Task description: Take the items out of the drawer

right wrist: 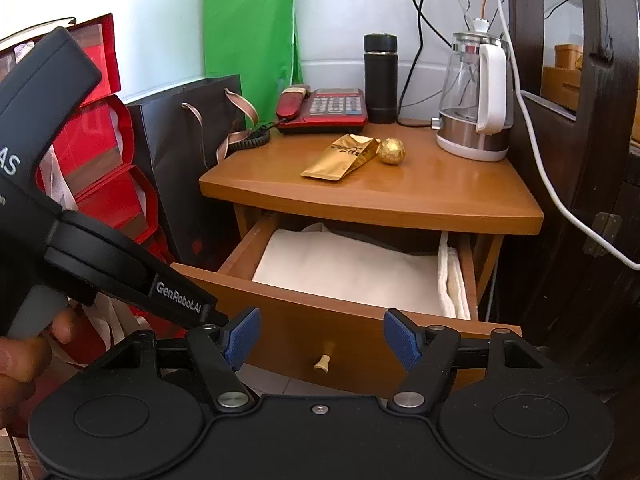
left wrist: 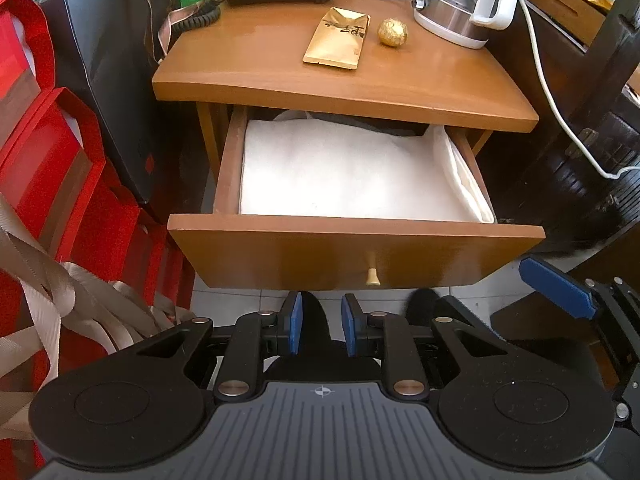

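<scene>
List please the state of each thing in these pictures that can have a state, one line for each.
Wooden drawer: pulled open.
White folded cloth: lying inside the drawer.
Gold foil pouch: lying flat on the nightstand top.
Gold foil ball: resting beside the pouch.
Left tool: open, empty.
Right tool: open, empty.
</scene>
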`<state>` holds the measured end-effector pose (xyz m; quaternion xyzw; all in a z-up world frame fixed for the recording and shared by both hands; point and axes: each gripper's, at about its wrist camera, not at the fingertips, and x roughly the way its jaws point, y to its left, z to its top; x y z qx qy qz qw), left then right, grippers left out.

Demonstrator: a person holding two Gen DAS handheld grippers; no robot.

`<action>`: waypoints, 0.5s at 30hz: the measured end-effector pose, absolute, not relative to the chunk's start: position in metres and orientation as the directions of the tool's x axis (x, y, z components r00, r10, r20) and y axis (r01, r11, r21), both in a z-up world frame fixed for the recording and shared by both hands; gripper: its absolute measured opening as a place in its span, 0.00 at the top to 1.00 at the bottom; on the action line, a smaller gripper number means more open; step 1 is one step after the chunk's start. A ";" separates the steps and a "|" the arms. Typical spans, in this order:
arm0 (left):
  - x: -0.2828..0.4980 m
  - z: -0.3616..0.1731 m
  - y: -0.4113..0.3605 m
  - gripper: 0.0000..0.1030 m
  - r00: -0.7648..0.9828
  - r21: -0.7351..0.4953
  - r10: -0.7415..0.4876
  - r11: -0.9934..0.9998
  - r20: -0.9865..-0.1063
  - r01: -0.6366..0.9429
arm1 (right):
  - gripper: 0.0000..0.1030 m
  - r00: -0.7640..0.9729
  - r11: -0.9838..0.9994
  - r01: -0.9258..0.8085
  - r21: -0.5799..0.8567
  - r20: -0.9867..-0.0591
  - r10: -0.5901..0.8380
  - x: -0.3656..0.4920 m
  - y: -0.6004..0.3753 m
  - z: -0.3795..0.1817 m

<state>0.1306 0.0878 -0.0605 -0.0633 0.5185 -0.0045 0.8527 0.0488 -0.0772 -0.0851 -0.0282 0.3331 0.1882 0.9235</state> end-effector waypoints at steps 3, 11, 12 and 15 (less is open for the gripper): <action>0.130 -0.061 0.089 0.79 0.458 -0.115 -0.074 0.991 -0.886 -0.062 | 0.36 0.709 0.924 -0.374 0.073 -0.620 0.336 0.048 -0.076 -0.083; 0.133 -0.066 0.088 0.79 0.443 -0.109 -0.069 0.992 -0.894 -0.066 | 0.36 0.702 0.922 -0.378 0.081 -0.624 0.343 0.050 -0.075 -0.088; 0.134 -0.067 0.088 0.79 0.440 -0.109 -0.070 0.992 -0.895 -0.066 | 0.36 0.701 0.923 -0.377 0.083 -0.626 0.342 0.051 -0.076 -0.089; 0.135 -0.069 0.087 0.79 0.433 -0.110 -0.071 0.992 -0.899 -0.066 | 0.36 0.699 0.923 -0.374 0.085 -0.629 0.341 0.052 -0.076 -0.090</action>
